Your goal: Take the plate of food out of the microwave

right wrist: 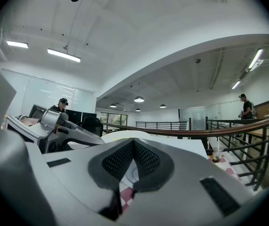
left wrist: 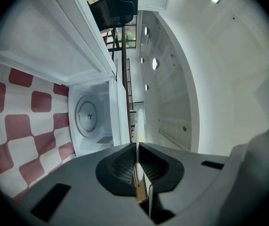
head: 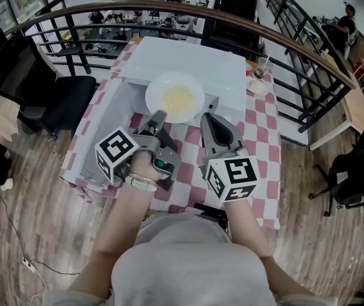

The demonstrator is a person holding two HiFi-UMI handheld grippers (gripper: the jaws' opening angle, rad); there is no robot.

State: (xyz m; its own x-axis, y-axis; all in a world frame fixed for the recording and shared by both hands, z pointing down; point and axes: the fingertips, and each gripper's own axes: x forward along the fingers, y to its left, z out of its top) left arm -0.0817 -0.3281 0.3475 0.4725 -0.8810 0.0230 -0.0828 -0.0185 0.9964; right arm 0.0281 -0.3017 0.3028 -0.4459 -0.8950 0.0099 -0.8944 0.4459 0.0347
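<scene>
1. We see the plate (head: 175, 97) as white, round and shallow, with a pale yellow heap of food (head: 178, 97) at its centre.
2. It is outside the microwave (head: 188, 59), held level in front of the open cavity and above the red-checked worktop (head: 258, 139).
3. Our left gripper (head: 159, 116) has its jaws pinched on the rim at about 7 o'clock. The left gripper view shows the plate edge-on between them.
4. Our right gripper (head: 208, 118) has its jaws closed together on nothing, just beside the rim at about 4 o'clock.
5. In the left gripper view the turntable (left wrist: 88, 116) shows inside the cavity, at 10 o'clock from the jaws.
</scene>
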